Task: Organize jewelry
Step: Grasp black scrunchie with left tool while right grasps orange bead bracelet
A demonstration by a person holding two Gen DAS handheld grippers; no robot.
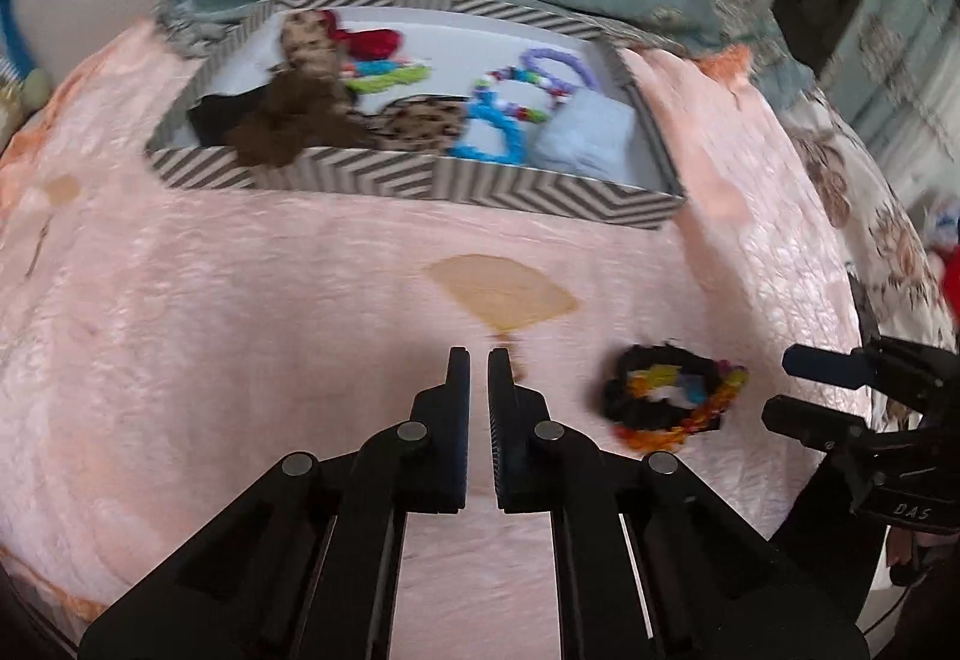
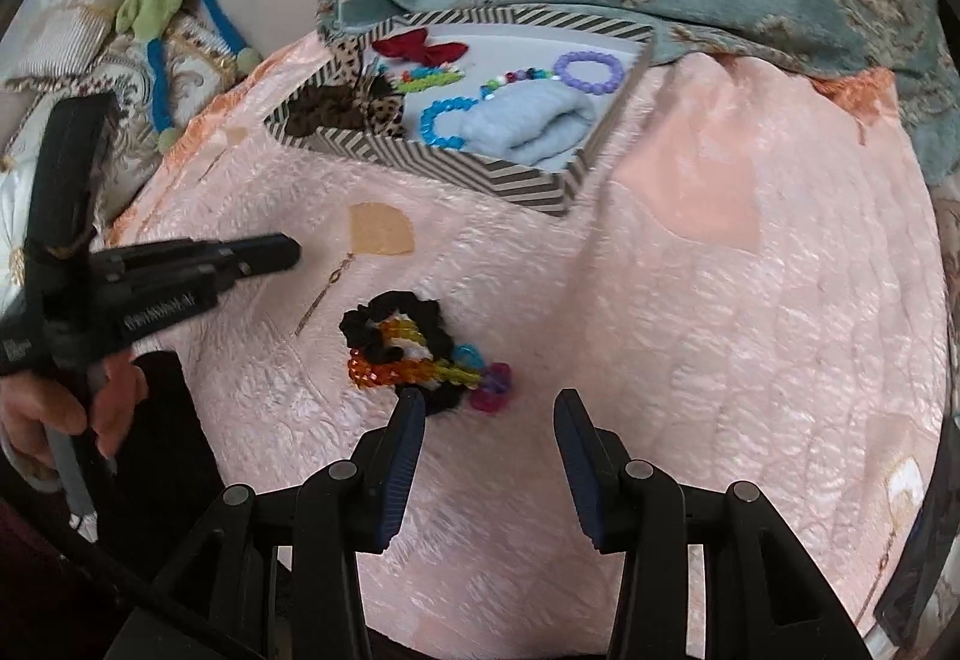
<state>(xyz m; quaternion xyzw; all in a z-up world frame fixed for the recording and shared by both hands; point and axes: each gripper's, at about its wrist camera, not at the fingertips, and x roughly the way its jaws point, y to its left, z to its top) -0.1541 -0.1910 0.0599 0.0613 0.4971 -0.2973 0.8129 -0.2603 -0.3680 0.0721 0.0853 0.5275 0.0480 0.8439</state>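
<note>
Lying flat, beaded bracelet (image 2: 420, 360) runs left-right before right tongs (image 2: 486, 408).

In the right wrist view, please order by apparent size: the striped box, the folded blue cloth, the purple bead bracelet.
1. Striped box
2. Folded blue cloth
3. Purple bead bracelet
All three sit at similar distance, so the ranking seems safe.

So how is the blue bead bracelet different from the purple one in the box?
The blue bracelet is bright blue, while the purple bracelet is pale lilac. The blue bracelet lies at the near side of the striped box, touching the folded light blue cloth; the purple bracelet lies beyond that cloth, nearer the far wall. Both are closed rings of round beads, lying flat inside the box, with neither gripper touching them.
</note>
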